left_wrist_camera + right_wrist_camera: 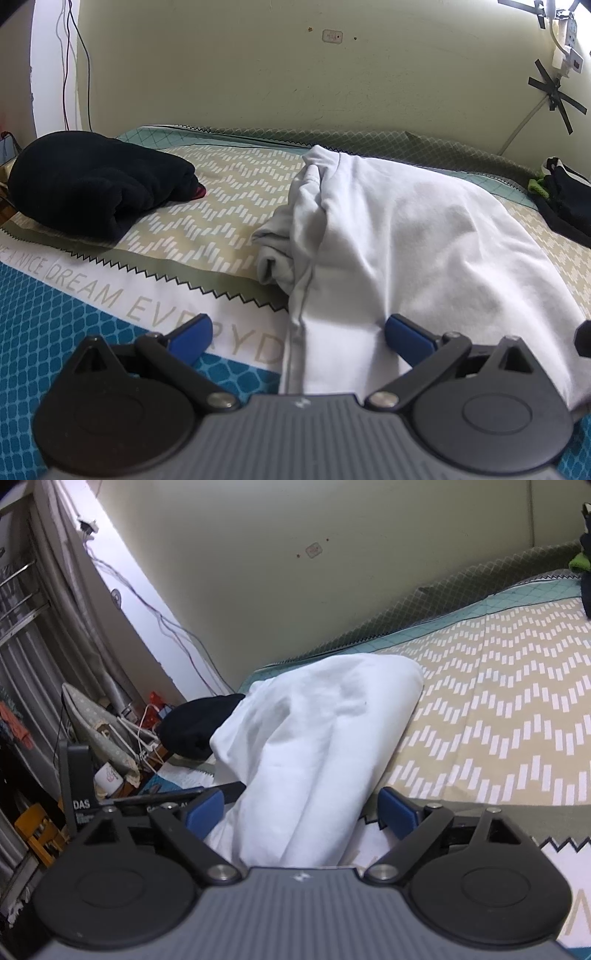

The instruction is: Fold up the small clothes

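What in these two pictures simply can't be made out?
- White garment: its near end is hidden behind the left gripper body, so its type stays unclear.
- Black bundle, right wrist view: half hidden by the white cloth.
- Dark item with green: cut off by the right edge.
- Bedsheet lettering: partly covered.

Left tool (297,334) and right tool (301,812), jaws spread wide, blue pads clamping nothing.

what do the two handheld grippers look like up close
Both match: the left gripper and right gripper each have a ribbed grey body with a small pale logo, two round black discs, black link arms on silver pivot pins, and blue finger pads. No cables, hands or sleeves show.
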Motion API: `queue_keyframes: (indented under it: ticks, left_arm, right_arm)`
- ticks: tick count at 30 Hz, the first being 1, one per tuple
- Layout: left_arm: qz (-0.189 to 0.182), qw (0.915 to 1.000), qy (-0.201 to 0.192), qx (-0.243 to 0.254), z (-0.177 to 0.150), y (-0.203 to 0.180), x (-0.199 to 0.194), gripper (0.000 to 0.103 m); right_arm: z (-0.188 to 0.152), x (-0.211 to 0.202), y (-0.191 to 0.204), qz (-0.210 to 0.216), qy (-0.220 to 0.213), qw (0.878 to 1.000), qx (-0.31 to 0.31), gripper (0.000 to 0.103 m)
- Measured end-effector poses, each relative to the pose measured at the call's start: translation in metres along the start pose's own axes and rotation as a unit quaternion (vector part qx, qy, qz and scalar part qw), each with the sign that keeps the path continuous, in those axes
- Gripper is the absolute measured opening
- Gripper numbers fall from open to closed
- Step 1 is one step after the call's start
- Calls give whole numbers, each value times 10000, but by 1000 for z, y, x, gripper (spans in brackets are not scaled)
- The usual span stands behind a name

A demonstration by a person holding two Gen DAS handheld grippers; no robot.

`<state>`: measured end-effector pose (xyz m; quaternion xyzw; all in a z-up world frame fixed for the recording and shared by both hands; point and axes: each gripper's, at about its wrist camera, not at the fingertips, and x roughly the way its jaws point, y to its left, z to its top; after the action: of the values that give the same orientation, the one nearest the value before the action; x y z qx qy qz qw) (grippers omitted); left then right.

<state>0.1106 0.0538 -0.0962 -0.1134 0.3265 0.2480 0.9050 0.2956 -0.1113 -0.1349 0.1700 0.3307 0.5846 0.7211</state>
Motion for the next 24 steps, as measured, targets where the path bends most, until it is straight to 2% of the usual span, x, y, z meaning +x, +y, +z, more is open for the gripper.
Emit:
queue_keyframes:
  ticks: [13, 18, 20, 24]
  left_arm:
    - [78, 10000, -8, 17, 0, -2, 0, 103]
    - [168, 9997, -31, -171, 10, 9, 12, 103]
    - [35, 9998, -182, -120, 11, 13, 18, 103]
    - [-271, 9995, -178, 39, 12, 20, 26, 103]
  right_arm:
    - [0, -1, -1, 20, 3, 10000, -8, 85]
    - [0, -2, -2, 40, 13, 10000, -22, 85]
    - [1, -2, -2, 52, 15, 10000, -25, 85]
    - [1, -2, -3, 67, 14, 10000, -25, 85]
